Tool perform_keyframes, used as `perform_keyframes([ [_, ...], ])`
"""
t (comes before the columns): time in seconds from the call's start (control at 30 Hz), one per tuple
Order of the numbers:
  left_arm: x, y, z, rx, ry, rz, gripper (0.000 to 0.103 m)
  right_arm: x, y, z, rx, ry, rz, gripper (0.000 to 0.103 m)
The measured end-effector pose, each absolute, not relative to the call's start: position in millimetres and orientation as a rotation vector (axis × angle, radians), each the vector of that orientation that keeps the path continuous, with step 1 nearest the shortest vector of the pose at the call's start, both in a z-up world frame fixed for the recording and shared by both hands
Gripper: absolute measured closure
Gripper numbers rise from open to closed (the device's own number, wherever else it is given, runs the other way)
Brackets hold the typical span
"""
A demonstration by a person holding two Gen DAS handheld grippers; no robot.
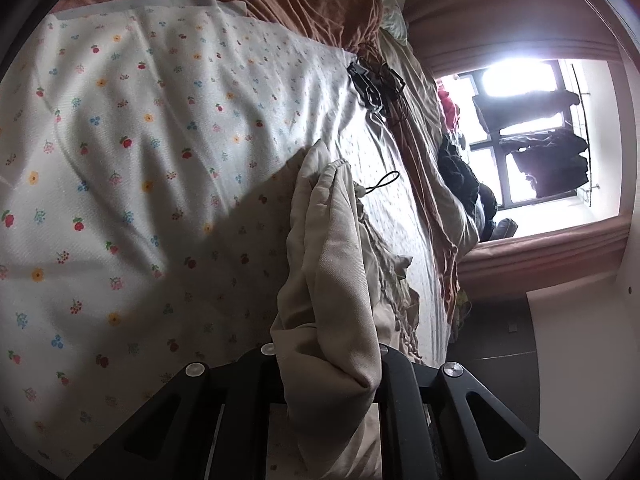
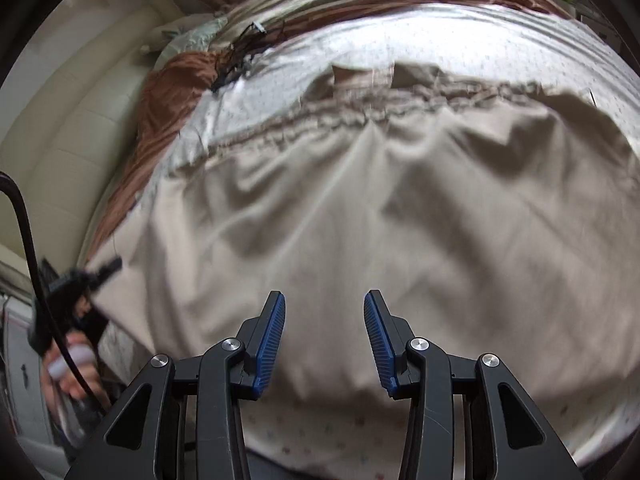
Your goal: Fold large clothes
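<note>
A: Right wrist view takes in nearly the whole bed (image 2: 460,32), with its white flower-print sheet, and the big beige garment (image 2: 360,200) spread flat over the middle, its ruffled band toward the far side. I think it lies flat so a fold can be laid straight.

B: And the rust-brown blanket (image 2: 168,80)?

A: Bunched along the far left edge, well clear of the cloth, with a tangle of black cord (image 2: 240,56) beside it.

B: What does the right hand-held gripper (image 2: 324,340) have?

A: Nothing. Its blue pads stand apart above the garment's near edge with bare cloth below the gap, as if positioned for a fresh hold.

B: And the left hand-held gripper (image 1: 332,396)?

A: Nearly closed on a gathered fold of that beige garment (image 1: 332,260), which rises from its jaws and hangs over the sheet (image 1: 120,140). Holding one corner up probably lets it be carried across.

B: In the right view, at the left edge?

A: Blurred; likely that same hand-held gripper in a hand (image 2: 68,364).
</note>
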State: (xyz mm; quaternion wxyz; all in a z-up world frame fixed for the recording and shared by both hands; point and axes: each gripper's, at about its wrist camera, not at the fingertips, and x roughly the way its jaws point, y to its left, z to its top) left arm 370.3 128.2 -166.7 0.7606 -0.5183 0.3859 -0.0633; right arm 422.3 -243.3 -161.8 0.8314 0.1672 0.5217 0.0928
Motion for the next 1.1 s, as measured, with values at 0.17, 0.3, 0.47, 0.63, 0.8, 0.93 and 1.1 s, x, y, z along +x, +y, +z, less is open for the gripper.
perform_keyframes([
  [0.17, 373, 126, -160, -1.129, 0.831, -0.150, 0.091, 392, -238, -193, 0.370, 1.164, 0.177, 0.063],
  [0.3, 375, 122, -156, -1.121, 0.829, -0.158, 0.091, 396, -233, -208, 0.354, 1.181, 0.158, 0.066],
  [0.47, 380, 118, -150, -1.113, 0.826, -0.163, 0.091, 413, -231, -220, 0.331, 1.185, 0.121, 0.084],
  [0.63, 383, 112, -138, -1.109, 0.816, -0.185, 0.092, 433, -236, -229, 0.342, 1.187, 0.126, 0.095],
  [0.8, 387, 99, -111, -1.089, 0.788, -0.233, 0.092, 435, -249, -222, 0.439, 1.203, 0.157, 0.095],
  [0.93, 394, 82, -83, -1.061, 0.763, -0.282, 0.092, 414, -257, -210, 0.465, 1.167, 0.166, 0.095],
  [1.1, 401, 54, -53, -1.030, 0.743, -0.345, 0.092, 390, -252, -210, 0.469, 1.160, 0.216, 0.095],
])
